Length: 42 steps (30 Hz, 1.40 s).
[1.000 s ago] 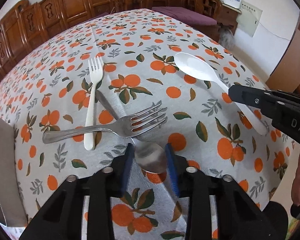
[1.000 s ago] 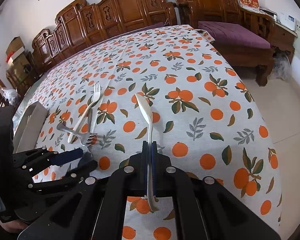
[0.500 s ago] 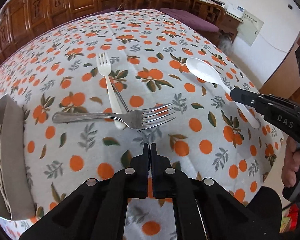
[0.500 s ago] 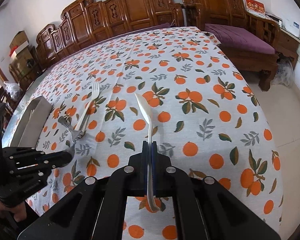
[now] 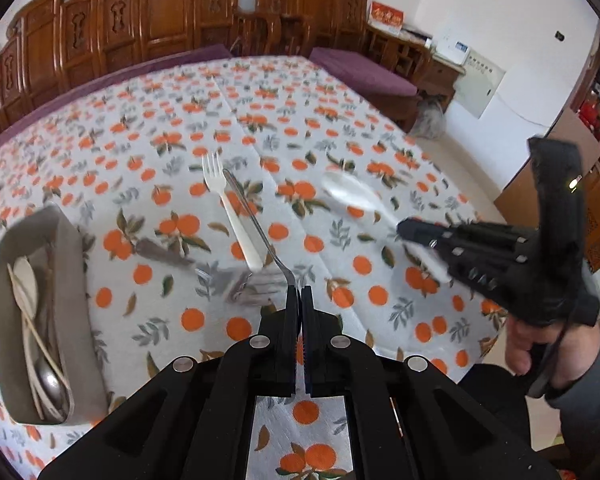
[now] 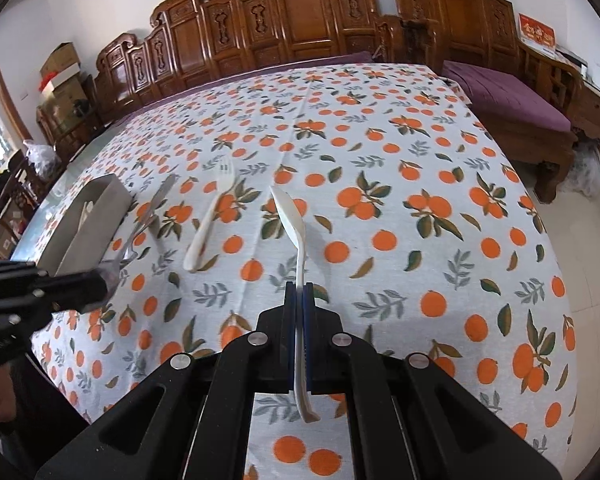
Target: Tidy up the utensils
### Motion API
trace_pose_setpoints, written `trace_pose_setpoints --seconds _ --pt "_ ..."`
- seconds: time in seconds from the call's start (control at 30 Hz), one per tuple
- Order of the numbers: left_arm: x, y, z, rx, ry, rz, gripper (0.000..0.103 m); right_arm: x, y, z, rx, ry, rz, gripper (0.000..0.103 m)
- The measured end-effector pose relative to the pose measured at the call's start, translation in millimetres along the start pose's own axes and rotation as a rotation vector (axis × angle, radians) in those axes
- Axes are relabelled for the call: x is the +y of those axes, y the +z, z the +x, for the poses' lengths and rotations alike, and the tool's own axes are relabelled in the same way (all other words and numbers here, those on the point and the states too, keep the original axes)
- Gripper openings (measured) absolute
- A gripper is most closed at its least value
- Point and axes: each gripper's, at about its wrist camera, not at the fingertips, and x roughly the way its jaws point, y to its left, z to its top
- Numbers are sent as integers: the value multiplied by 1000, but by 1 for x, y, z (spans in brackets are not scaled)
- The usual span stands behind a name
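**Two spoons in the claws, tray next**

Both claws are gripping fully closed, each on one spoon. The left claw (image 5: 298, 300) is pinching the metal spoon (image 5: 256, 228) at the neck, so the handle is pointing away from it over the cloth (image 5: 380, 140); the bowl itself is hiding behind the jaws in the left wrist view. The right claw (image 6: 298, 300) is clamping the white spoon (image 6: 290, 216) on edge by its handle, with the bowl sticking out ahead and the handle's tail hanging out behind the pads. Both spoons appear to be clear of the cloth, though that is hard to tell for sure.

Farther out, the white fork (image 5: 236, 216) is lying flat on the cloth just beyond the left claw. The metal fork (image 5: 240, 284) is lying crosswise near its handle end, too blurred to say whether the two are touching. The grey tray (image 5: 76, 320) is sitting off to the left of both, already holding several utensils, a pale spoon and a metal one among them.

Judging from this, the step in hand is carrying the two spoons over for sorting, with the forks waiting their turn. The next move is calling for each spoon to be brought over the tray and turned lengthwise along it, then lowered before the jaws part. The left claw is nearer the tray, so it seems likely to go first. The person's hand (image 5: 540, 344) on the right claw needs to be giving it room.
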Motion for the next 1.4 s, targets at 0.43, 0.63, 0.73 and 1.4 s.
trace_pose_setpoints --seconds 0.43,0.63,0.73,1.4 --pt "32 5 -32 -49 39 -20 1 38 9 -17 -35 46 -52 4" --pt "62 -1 -48 -60 71 -44 1 68 14 -16 -41 76 -88 4" --pt "80 -5 -56 -59 87 -55 1 84 18 -12 -41 96 -91 4" --pt "186 -47 -42 52 119 -137 1 180 30 17 7 187 -122 4"
